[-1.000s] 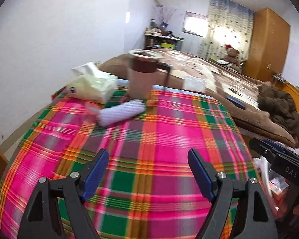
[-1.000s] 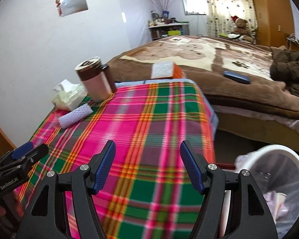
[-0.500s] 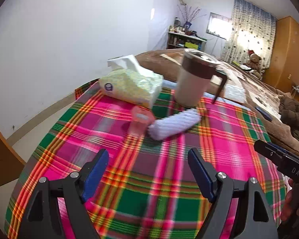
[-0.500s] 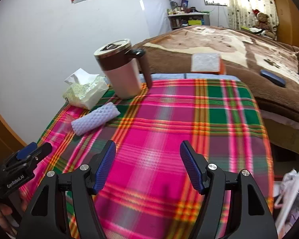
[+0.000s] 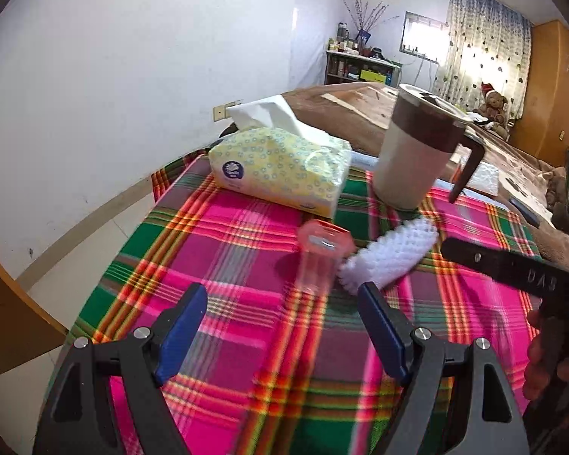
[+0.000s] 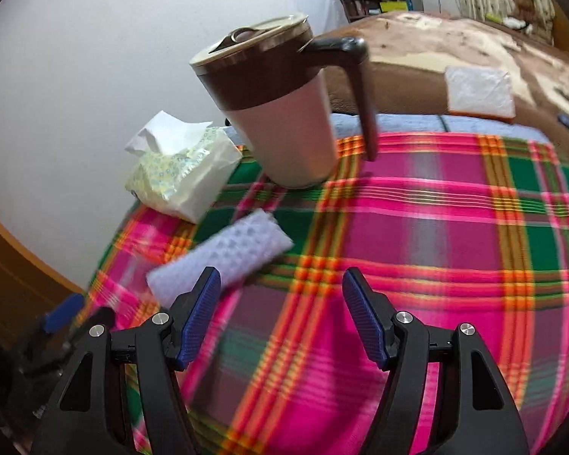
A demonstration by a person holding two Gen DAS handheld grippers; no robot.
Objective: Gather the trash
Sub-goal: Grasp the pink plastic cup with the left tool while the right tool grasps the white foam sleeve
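A clear plastic cup with a pink rim (image 5: 318,256) stands on the plaid tablecloth (image 5: 246,341), just beyond my open left gripper (image 5: 280,303). Touching the cup's right side lies a white foam net sleeve (image 5: 390,252). In the right wrist view the same foam sleeve (image 6: 223,258) lies just past the left finger of my open right gripper (image 6: 280,303). Nothing is between either pair of fingers. The right gripper's black body (image 5: 512,269) shows at the right edge of the left wrist view.
A yellow tissue pack (image 5: 280,168) and a brown-and-cream lidded mug (image 5: 417,151) stand at the table's far edge. Behind them lies a bed with a brown blanket (image 6: 455,49) and a white packet (image 6: 480,91). The white wall is on the left.
Both grippers have moved left and closer to the cup and foam sleeve, which now loom larger. The trash bin has left the right wrist view. Both jaws stay equally wide.
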